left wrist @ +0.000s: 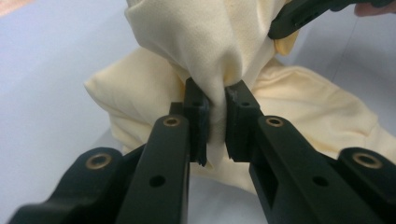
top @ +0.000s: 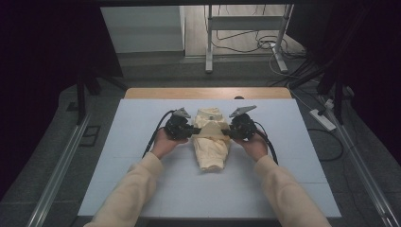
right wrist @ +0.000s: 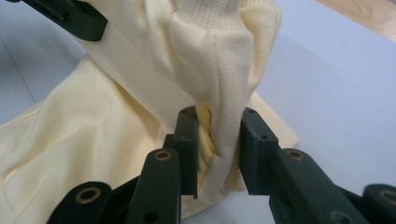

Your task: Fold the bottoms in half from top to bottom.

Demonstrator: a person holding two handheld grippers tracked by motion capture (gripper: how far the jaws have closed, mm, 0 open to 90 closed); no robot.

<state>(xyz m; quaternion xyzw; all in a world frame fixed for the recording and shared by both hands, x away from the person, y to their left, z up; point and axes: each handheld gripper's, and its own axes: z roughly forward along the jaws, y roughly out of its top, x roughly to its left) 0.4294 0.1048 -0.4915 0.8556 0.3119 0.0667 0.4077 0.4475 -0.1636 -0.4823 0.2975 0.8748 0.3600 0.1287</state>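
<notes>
A pale yellow garment point(top: 210, 142) lies bunched in the middle of a white board point(top: 137, 142). My left gripper point(top: 195, 131) comes at its upper part from the left, and my right gripper point(top: 226, 132) from the right, with a band of cloth stretched between them. In the left gripper view, the left gripper point(left wrist: 215, 119) is shut on a pinched fold of the garment point(left wrist: 205, 42). In the right gripper view, the right gripper point(right wrist: 219, 149) is shut on a thicker fold of the garment point(right wrist: 84, 126), near a knitted hem.
The board rests on a wooden table whose far edge point(top: 208, 93) shows behind it. Bare board surrounds the garment on all sides. On the floor beyond are cables, a metal stand point(top: 208, 42) and a power strip point(top: 323, 119).
</notes>
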